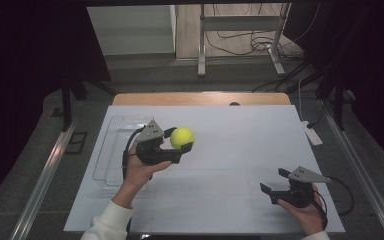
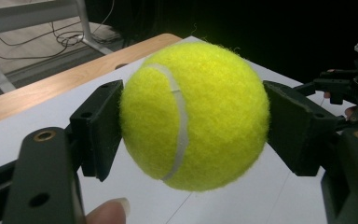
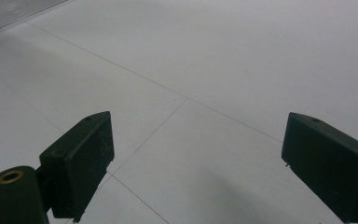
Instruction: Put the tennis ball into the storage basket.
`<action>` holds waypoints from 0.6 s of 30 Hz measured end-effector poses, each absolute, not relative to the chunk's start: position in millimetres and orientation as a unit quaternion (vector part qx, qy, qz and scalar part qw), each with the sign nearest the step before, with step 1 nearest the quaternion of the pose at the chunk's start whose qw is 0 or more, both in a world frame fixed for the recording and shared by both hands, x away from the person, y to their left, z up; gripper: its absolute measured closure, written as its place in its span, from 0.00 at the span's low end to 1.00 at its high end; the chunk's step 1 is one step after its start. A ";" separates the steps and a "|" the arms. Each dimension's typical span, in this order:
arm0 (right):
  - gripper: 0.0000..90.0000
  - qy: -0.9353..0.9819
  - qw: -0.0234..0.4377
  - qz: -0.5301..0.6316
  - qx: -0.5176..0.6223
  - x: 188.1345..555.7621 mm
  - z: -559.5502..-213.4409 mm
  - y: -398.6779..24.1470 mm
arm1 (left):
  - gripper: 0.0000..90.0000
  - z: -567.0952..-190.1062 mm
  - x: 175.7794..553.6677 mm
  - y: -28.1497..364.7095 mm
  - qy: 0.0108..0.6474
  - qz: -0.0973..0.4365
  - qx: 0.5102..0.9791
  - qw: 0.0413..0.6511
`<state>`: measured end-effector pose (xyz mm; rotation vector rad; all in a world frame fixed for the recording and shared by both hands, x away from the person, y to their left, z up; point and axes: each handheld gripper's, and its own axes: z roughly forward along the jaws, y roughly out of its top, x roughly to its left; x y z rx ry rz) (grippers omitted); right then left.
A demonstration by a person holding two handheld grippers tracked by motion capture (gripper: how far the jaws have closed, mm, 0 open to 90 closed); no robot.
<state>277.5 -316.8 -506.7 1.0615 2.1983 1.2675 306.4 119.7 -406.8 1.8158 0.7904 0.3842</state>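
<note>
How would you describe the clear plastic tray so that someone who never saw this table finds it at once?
Start from the white table sheet and go to its left edge. There lies the clear, shallow rectangular plastic tray, just beyond the left claw that is shut on a fuzzy yellow tennis ball. It is see-through; only its faint outline stands out.

A white sheet (image 1: 240, 150) crossed by thin lines covers most of the wooden desk (image 1: 200, 98), whose far edge stays bare. A clear plastic tray (image 1: 111, 150) lies on the sheet's left part. Beyond the desk stands a metal frame (image 1: 240, 30) with cables (image 1: 240, 42) on the floor. A white power strip (image 1: 312, 134) lies just off the desk's right edge.
</note>
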 end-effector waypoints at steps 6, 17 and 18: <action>0.10 0.784 0.194 0.450 0.380 277.3 -507.2 -317.1 | 0.29 -406.7 306.5 121.4 0.335 0.166 0.761 0.531; 0.10 0.785 0.195 0.447 0.381 276.9 -507.8 -318.2 | 0.29 -406.3 309.0 127.2 0.342 0.178 0.756 0.529; 0.10 0.785 0.195 0.448 0.381 277.0 -507.7 -318.2 | 0.29 -406.1 309.1 128.0 0.343 0.178 0.755 0.530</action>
